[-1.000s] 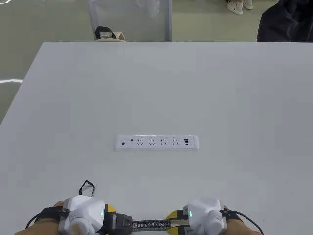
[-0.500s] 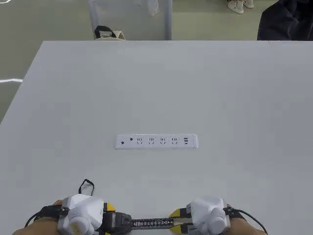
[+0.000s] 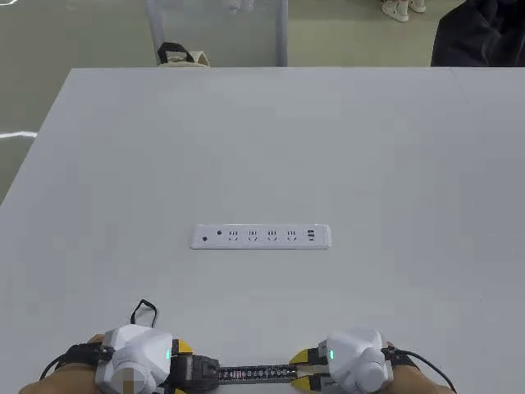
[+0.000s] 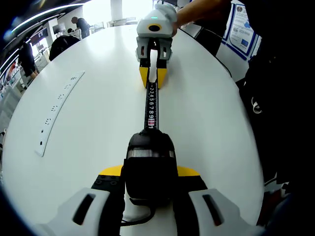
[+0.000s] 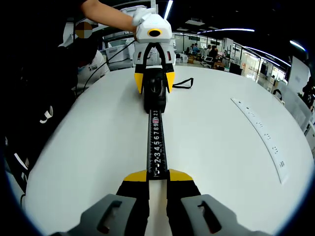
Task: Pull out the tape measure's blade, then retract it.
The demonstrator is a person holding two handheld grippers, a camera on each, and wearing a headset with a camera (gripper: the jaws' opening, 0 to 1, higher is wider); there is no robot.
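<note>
A black tape measure case sits between the yellow-tipped fingers of my left gripper, which is shut on it at the table's near edge. Its black blade with white numerals runs straight to my right gripper, shut on the blade's end. In the head view the blade spans the short gap between the left gripper and the right gripper. From the right gripper view the case lies far along the blade, with its black wrist strap trailing on the table.
A white power strip lies across the middle of the white table. A chair and a dark bag stand beyond the far edge. The person's body is close behind both grippers.
The right gripper has moved a little to the right, and slightly more blade shows between the grippers. The left gripper has stayed in place.
</note>
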